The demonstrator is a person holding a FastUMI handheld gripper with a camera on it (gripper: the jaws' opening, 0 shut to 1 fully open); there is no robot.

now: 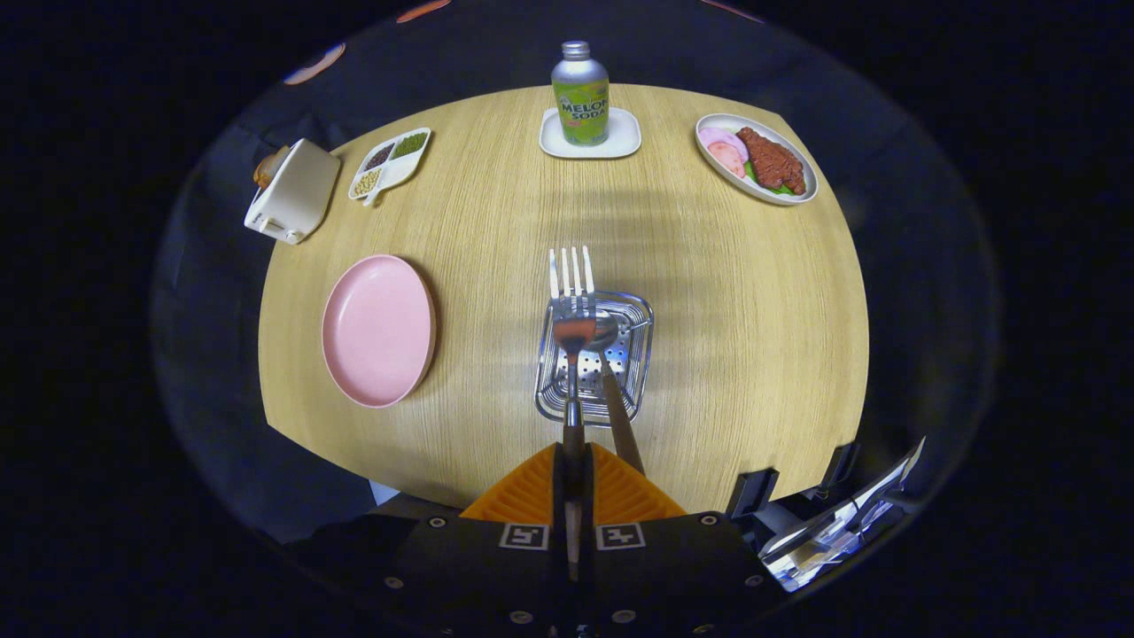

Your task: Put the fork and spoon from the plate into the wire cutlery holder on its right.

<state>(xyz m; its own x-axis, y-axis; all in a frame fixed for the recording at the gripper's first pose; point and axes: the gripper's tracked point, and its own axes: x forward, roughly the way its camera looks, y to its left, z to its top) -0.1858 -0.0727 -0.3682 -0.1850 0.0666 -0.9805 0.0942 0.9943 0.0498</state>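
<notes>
Jaws (573,461) pinching fork (571,292) handle, tines over wire cutlery holder (634,354); spoon (604,335) already inside, pink plate (379,330) left, bare. Next, probably: lower, release.

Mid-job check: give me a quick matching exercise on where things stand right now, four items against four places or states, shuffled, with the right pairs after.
Things:
1. fork
2. spoon
3. pink plate
4. soda bottle

Places or states:
A. on a white coaster at the table's far edge
B. bare, left of the wire cutlery holder
C. handle clamped between the fingers of the gripper, tines pointing away over the holder
D. bowl resting in the holder, handle leaning back toward the fingers, just right of them

Pairs: 1-C, 2-D, 3-B, 4-A
</notes>
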